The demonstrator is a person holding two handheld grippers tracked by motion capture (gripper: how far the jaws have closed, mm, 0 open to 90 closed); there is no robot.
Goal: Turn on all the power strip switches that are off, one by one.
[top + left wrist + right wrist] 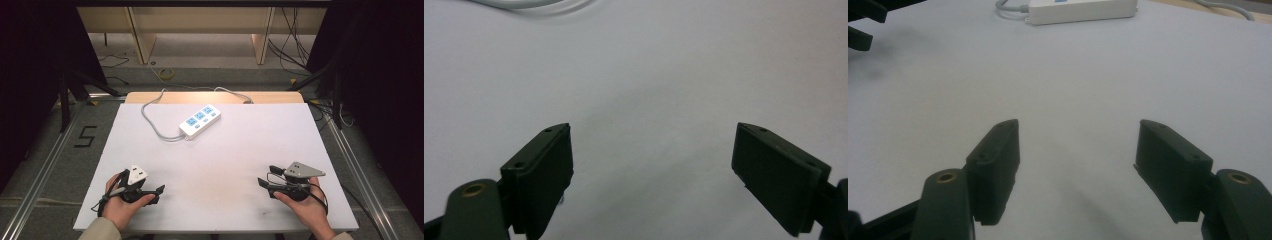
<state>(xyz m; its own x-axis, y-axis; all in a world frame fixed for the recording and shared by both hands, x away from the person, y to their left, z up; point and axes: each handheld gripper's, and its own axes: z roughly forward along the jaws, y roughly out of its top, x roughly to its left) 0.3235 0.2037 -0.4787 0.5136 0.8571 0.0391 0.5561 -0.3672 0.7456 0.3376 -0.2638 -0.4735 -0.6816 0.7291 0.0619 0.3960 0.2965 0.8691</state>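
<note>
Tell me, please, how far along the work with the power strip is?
Nothing looks done: the power strip lies untouched at the table's far side, its cord trailing back. Left gripper and right gripper rest open and empty near the front edge. Reaching the strip remains.

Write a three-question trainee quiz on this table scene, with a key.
1. True or false: the left gripper holds the power strip.
2. How do the jaws of the right gripper stand? A shut, B open with nothing between them, C clamped on a cable.
3. On which side of the table does the power strip lie, far or near to the person?

Key: 1 false, it is open and apart from it; 2 B; 3 the far side.
</note>
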